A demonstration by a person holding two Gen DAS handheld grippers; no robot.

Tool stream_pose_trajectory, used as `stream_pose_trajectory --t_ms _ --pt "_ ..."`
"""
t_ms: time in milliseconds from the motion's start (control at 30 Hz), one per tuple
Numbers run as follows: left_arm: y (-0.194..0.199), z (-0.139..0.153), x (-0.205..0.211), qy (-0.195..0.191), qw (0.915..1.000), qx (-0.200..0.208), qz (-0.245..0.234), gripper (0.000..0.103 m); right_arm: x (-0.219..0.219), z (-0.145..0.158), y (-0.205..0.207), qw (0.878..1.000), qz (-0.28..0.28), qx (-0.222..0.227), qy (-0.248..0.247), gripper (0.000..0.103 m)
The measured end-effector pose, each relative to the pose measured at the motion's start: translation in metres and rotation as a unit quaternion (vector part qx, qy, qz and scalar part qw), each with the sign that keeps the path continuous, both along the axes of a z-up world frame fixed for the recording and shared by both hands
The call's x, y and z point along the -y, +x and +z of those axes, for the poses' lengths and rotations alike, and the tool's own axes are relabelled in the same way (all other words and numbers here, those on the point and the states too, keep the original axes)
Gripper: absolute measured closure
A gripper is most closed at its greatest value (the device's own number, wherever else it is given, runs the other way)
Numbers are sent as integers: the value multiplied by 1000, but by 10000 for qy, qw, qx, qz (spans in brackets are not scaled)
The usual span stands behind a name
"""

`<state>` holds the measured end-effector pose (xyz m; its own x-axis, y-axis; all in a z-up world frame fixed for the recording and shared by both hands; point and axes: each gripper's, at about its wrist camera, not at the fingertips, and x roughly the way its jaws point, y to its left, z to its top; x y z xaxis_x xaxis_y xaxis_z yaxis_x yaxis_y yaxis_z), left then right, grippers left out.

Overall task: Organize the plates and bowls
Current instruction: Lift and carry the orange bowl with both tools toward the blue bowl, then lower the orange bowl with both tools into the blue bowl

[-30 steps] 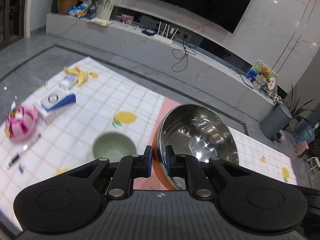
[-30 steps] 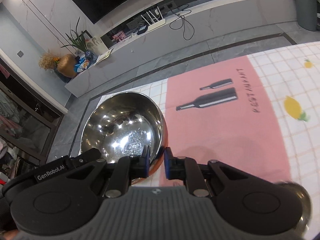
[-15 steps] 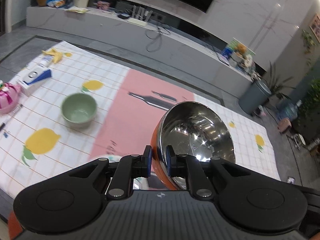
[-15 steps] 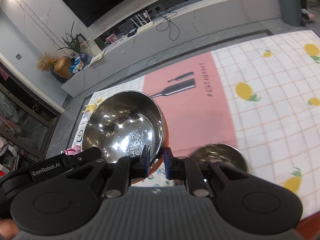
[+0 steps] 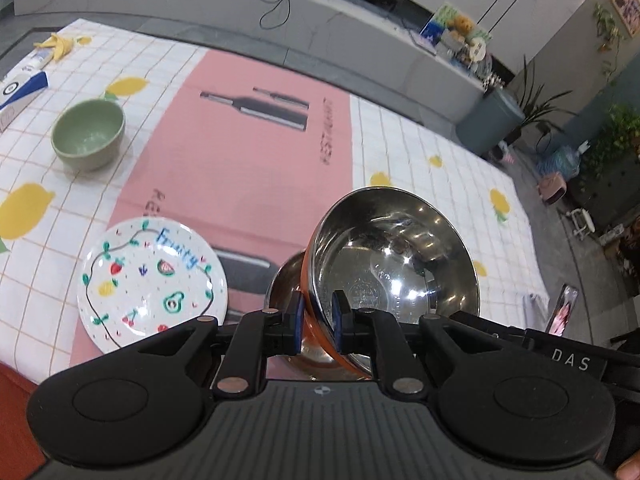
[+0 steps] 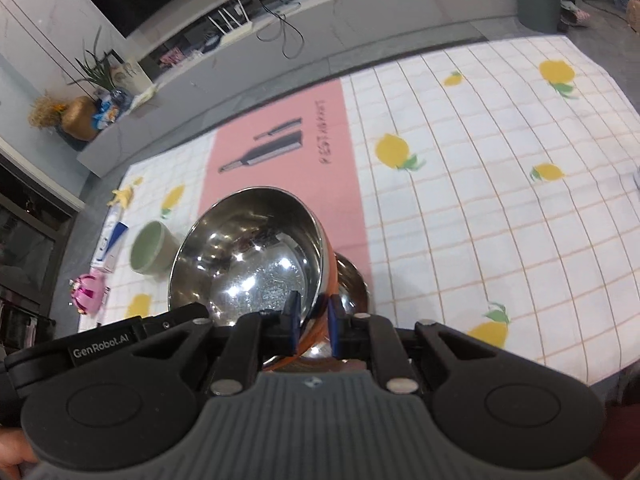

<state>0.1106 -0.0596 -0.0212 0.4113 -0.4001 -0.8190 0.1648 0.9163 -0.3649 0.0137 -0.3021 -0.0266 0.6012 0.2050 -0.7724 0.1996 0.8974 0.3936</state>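
I read "Fruity" in blue on the white plate (image 5: pixel 154 286) and "GenRobot.AI" on my right tongs (image 6: pixel 311 330). Both my left tongs (image 5: pixel 317 322) and right tongs pinch the rim of the big steel bowl (image 5: pixel 394 276), tilted over a smaller steel bowl (image 6: pixel 352 280) on the lemon-print tabletop (image 6: pixel 500 208). A green bowl (image 5: pixel 89 134) sits nearby.
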Motion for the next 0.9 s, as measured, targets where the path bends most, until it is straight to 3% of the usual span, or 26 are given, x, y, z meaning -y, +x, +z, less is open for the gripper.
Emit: stream_pose_trajectory --t_ms 233,900 --pt "-3 -10 4 224 9997 -92 -105 87 -3 -19 0 9997 72 -223 -79 91" --pt "7 -27 15 402 9988 -157 -216 88 -4 -37 13 9988 58 -412 -243 91"
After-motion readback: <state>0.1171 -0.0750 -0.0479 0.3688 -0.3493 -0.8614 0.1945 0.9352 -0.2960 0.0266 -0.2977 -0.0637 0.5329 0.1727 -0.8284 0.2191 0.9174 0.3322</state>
